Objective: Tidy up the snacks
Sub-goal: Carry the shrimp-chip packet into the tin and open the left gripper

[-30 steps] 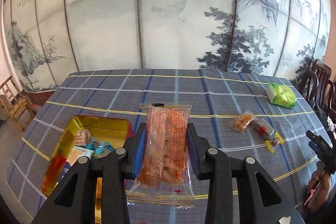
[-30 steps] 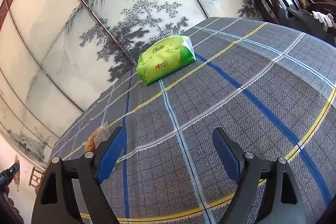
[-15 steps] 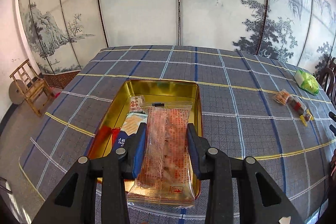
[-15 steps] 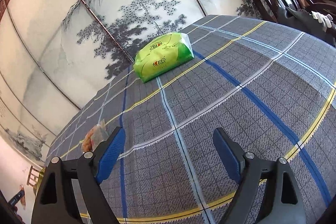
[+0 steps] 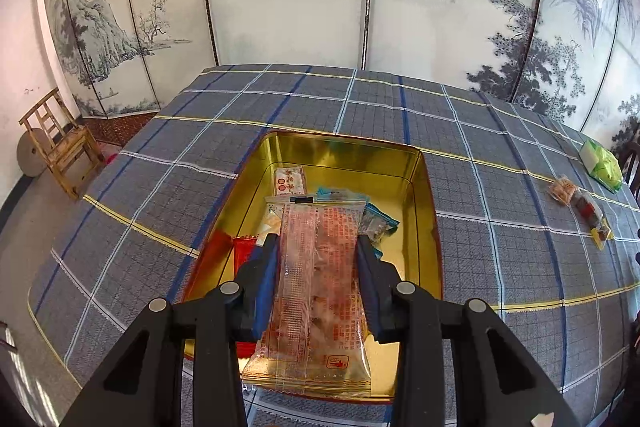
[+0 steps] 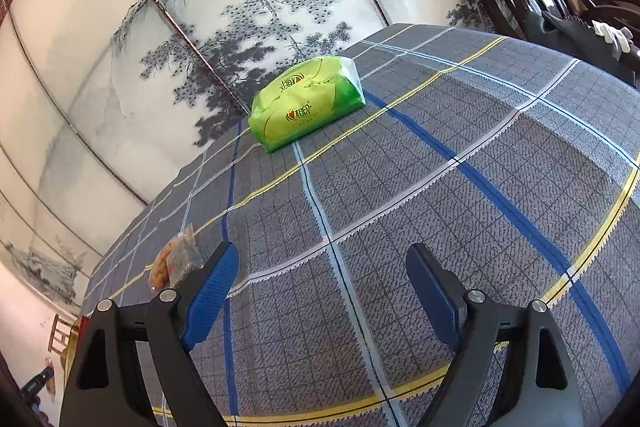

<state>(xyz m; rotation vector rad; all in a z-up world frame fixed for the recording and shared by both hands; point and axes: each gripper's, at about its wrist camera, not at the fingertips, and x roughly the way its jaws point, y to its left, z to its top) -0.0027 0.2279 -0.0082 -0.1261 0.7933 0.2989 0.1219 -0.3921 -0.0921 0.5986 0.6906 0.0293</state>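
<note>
Clear-wrapped snack packet [image 5: 318, 279] is clamped in left gripper [image 5: 318, 255], now brought over gold tin [image 5: 424, 187] beneath the fingers, ready for release; right gripper [image 6: 322, 267] is held wide open, empty.

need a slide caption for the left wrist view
Left gripper holds a clear orange snack packet over the gold tin, which already holds several snacks, on a plaid tablecloth.

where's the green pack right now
The green pack lies on the plaid tablecloth near the far edge by the painted screen, ahead of the open right gripper; in the left wrist view it is far right.
</note>
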